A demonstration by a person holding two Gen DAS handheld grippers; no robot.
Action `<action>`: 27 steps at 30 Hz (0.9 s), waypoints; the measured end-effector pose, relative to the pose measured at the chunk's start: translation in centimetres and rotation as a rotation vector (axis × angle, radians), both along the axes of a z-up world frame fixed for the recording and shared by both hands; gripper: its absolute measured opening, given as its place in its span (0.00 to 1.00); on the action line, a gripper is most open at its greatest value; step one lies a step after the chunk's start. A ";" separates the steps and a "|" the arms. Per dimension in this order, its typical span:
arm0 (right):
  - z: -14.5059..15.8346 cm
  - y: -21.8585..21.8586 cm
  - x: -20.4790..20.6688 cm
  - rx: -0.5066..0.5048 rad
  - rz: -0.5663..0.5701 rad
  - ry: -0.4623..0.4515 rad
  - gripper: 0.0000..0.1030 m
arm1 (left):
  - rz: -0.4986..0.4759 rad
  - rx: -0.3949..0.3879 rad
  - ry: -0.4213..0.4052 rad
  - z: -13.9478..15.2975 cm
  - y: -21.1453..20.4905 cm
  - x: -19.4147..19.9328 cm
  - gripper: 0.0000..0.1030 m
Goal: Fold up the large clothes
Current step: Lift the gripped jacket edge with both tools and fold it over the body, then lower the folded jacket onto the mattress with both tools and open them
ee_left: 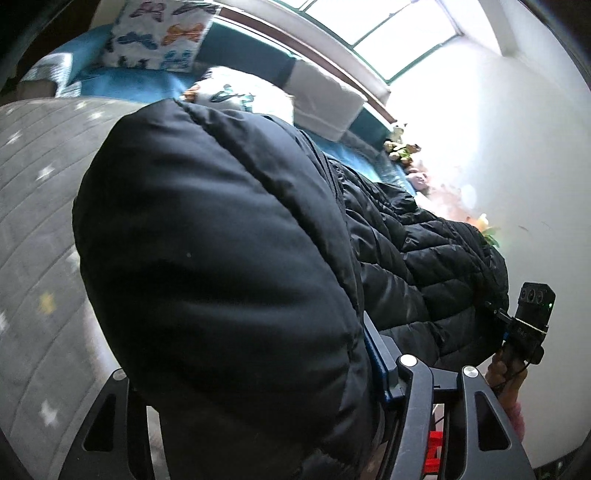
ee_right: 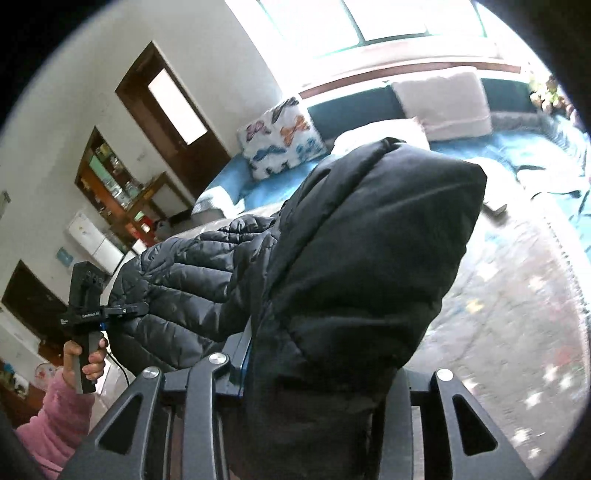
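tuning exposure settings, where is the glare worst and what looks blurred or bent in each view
Left wrist: window and right-hand wall blown out white, black jacket underexposed. Right wrist: window also blown out, grey mat smeared by blur. Both views curve straight edges, corners vignetted black.

Black quilted jacket (ee_left: 229,258), its padding stitched in bands. Grey bed cover (ee_left: 33,206) with stitched lines and small white and yellow marks. Blue sheet (ee_right: 517,147) further back. White pillow (ee_right: 284,136) printed with blue, orange and pink butterflies; a plain white pillow (ee_right: 447,103) beside it. Pink sleeve (ee_right: 55,413). Dark brown door frame (ee_right: 147,122). Black hand-held gripper (ee_left: 258,387) with a blue edge.
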State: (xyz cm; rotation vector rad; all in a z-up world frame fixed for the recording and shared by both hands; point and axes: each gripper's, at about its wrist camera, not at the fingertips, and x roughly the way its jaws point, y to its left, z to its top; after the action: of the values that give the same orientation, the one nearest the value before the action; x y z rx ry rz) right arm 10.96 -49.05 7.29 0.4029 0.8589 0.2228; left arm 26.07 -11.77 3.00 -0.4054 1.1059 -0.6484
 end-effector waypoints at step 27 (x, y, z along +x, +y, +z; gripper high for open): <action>-6.5 -7.6 2.1 0.090 -0.177 -0.023 0.41 | 0.025 0.042 -0.045 -5.3 -10.2 4.1 0.61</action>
State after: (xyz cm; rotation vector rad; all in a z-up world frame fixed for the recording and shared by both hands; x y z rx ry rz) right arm 13.07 -56.61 0.82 0.5569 0.7870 0.1021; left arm 30.22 -22.01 -2.35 -0.3664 1.0686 -0.6085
